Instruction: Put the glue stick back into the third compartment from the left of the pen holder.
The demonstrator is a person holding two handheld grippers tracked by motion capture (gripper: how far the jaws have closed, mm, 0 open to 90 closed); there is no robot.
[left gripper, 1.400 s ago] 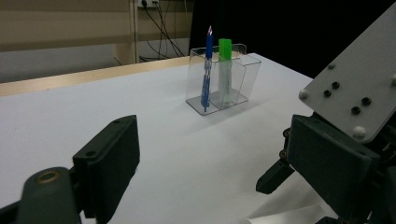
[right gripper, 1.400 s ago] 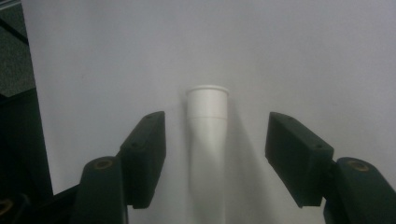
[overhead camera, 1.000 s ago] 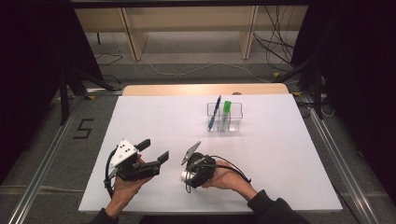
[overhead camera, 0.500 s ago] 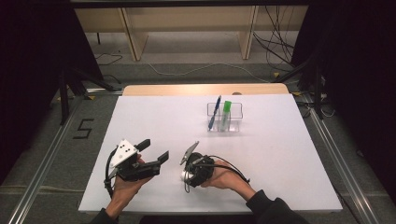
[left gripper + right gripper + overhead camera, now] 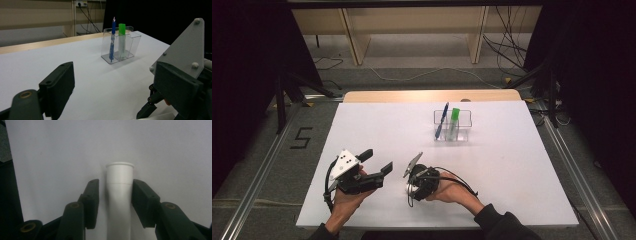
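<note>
White table [image 5: 522,165] with a clear holder [image 5: 453,126] toward the far side; blue pen [image 5: 441,121] upright in its left compartment, green-capped marker [image 5: 453,123] in the next one. Left gripper [image 5: 377,162] held in the left hand [image 5: 347,200] at the near edge, jaws spread wide apart, nothing between them; its own view looks at the holder [image 5: 120,45] across the table, pen [image 5: 112,40] and marker [image 5: 121,40] standing in it. Right gripper [image 5: 412,167] held in the right hand [image 5: 452,187] just beside the left one. In the right gripper view a white tube [image 5: 119,195] sits between the jaws, right jaw touching it, left jaw with a thin gap, so clamped or not I cannot tell
</note>
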